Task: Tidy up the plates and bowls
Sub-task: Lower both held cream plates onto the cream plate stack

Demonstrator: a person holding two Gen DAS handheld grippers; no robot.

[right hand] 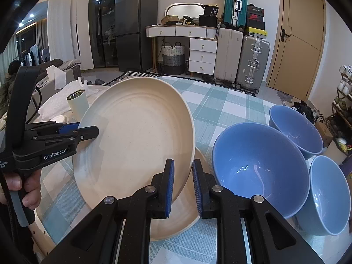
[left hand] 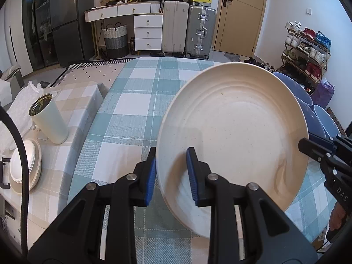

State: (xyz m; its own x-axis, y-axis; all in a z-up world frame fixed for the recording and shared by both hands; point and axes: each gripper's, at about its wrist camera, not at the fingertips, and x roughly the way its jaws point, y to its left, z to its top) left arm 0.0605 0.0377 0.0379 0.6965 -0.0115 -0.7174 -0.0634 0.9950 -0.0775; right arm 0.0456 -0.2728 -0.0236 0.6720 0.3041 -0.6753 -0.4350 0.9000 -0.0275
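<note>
The cream plate [right hand: 136, 140] is tilted up above the checked tabletop [left hand: 136, 101], held at two spots on its rim. The left tool [left hand: 171, 173] has its blue-padded fingers on either side of the plate's near edge, clamped on it. The right tool [right hand: 183, 184] straddles the opposite edge of the same plate, one finger in front and one behind, but whether it presses on the rim I cannot tell. A second cream plate [right hand: 184, 215] lies flat on the tabletop under the raised one. Three blue bowls [right hand: 259, 167] stand close together near the right edge. Near the left edge are a white cup [left hand: 49, 120] and a stack of white dishes [left hand: 24, 167]
</note>
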